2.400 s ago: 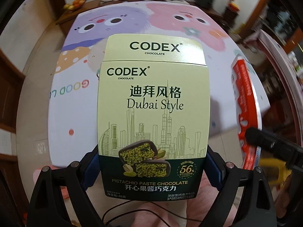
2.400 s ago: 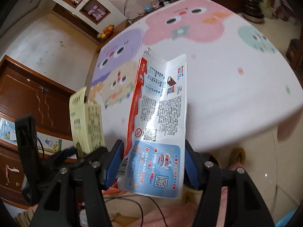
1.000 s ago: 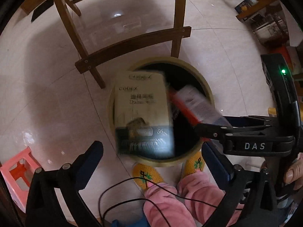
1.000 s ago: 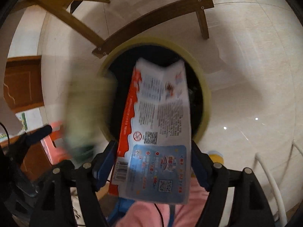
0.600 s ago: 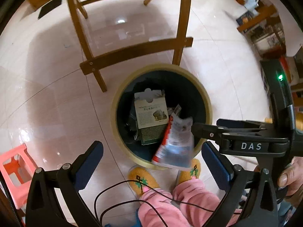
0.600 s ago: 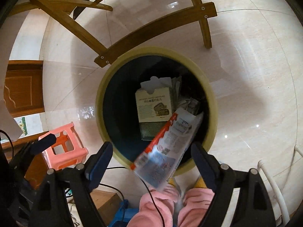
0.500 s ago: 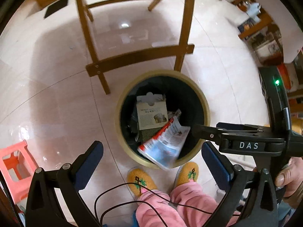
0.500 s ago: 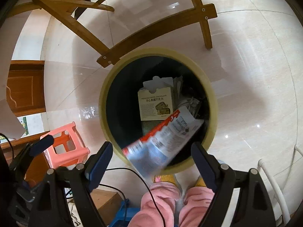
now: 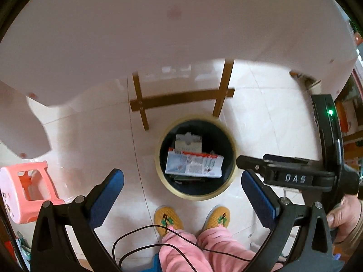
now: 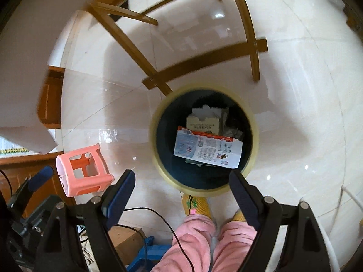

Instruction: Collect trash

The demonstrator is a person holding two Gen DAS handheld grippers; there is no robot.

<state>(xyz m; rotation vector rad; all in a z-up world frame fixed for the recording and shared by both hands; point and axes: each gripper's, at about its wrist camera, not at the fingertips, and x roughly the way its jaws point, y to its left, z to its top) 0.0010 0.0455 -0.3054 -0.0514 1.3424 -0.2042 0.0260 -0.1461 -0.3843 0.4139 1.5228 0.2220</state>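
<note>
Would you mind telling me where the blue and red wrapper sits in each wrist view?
Left wrist view: the wrapper lies inside the bin, just right of centre.
Right wrist view: the wrapper lies inside the bin, right of centre.
Shared landmark: the pink stool, left of the bin.

White raised letters "DAS" are showing on the black plastic body of the right gripper (image 9: 295, 178) — the only legible text. Print and QR codes on the white-and-blue wrapper with a red edge (image 10: 207, 149) in the round dark bin (image 10: 255, 136) are staying too small and blurred to read.
</note>
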